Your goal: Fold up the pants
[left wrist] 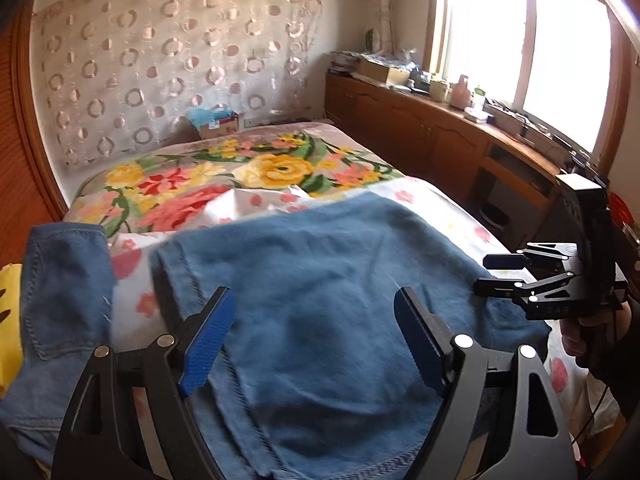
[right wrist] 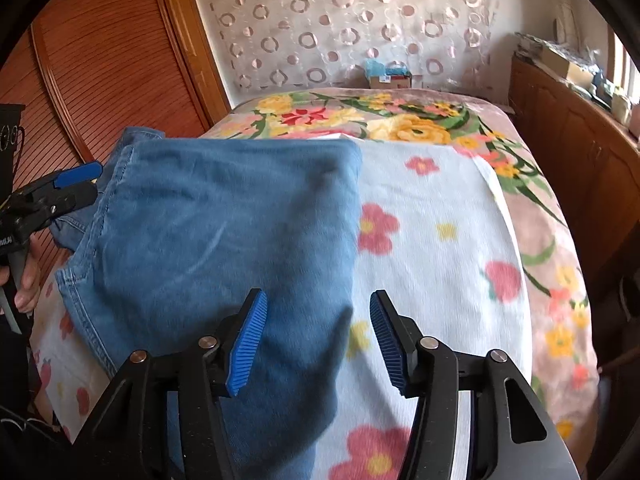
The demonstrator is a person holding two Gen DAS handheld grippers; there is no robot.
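Left wrist view. The near hem of the blue denim pants point(left wrist: 312, 320) runs off the lower edge, and their left part is half hidden behind the gripper frame. The pants lie folded over on a flowered sheet point(left wrist: 452, 216) spread on the bed, seams and a pocket showing at left. The left gripper point(left wrist: 314, 342) hovers above the denim, blue pads wide apart, holding nothing. The right gripper point(left wrist: 492, 274) enters from the right, side-on; whether its fingers are parted cannot be told here.

Right wrist view. The pants point(right wrist: 224, 232) cover the sheet's point(right wrist: 440, 240) left half; motion blur softens their lower fold. The right gripper point(right wrist: 318, 340) is spread and empty over the pants' right edge. The left gripper point(right wrist: 86, 180) is cropped at the left edge beside the pants.
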